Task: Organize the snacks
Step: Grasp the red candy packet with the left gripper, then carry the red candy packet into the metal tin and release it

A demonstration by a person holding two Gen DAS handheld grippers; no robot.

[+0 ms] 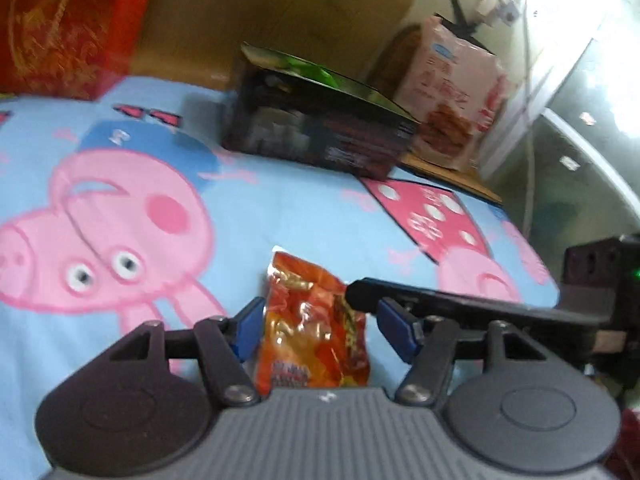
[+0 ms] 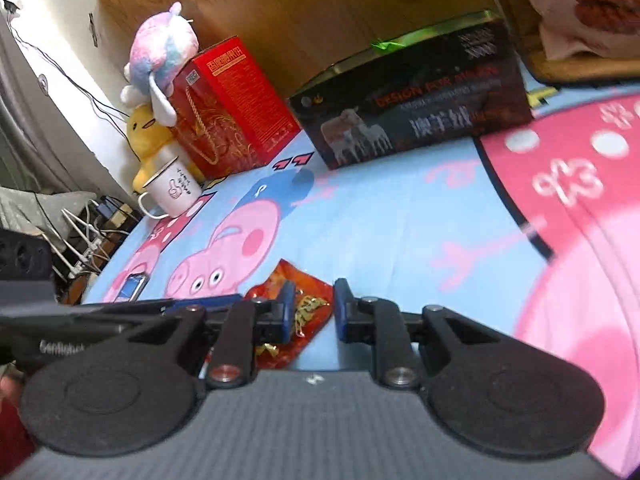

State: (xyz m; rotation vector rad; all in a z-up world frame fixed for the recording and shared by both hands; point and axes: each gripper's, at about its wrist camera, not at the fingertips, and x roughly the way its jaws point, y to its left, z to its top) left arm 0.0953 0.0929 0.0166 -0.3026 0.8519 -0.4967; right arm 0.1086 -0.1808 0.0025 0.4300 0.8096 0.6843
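An orange and red snack packet (image 1: 316, 336) lies on the blue cartoon-pig cloth (image 1: 300, 208). In the left wrist view my left gripper (image 1: 322, 330) straddles the packet; its left pad touches the packet's edge and a thin gap shows at the right pad, so it is open. A black finger (image 1: 420, 300) of the right gripper reaches in from the right, its tip over the packet's far right corner. In the right wrist view my right gripper (image 2: 314, 310) has its blue pads close together, pinching the packet's (image 2: 308, 308) edge. The left gripper's finger (image 2: 200, 303) lies alongside on the left.
A black box (image 1: 320, 132) (image 2: 412, 108) stands at the back of the cloth, with a pink snack bag (image 1: 452, 96) beside it. A red box (image 2: 228, 108), plush toys (image 2: 160, 60), a white mug (image 2: 174, 190) and a phone (image 2: 134, 286) sit along the left side.
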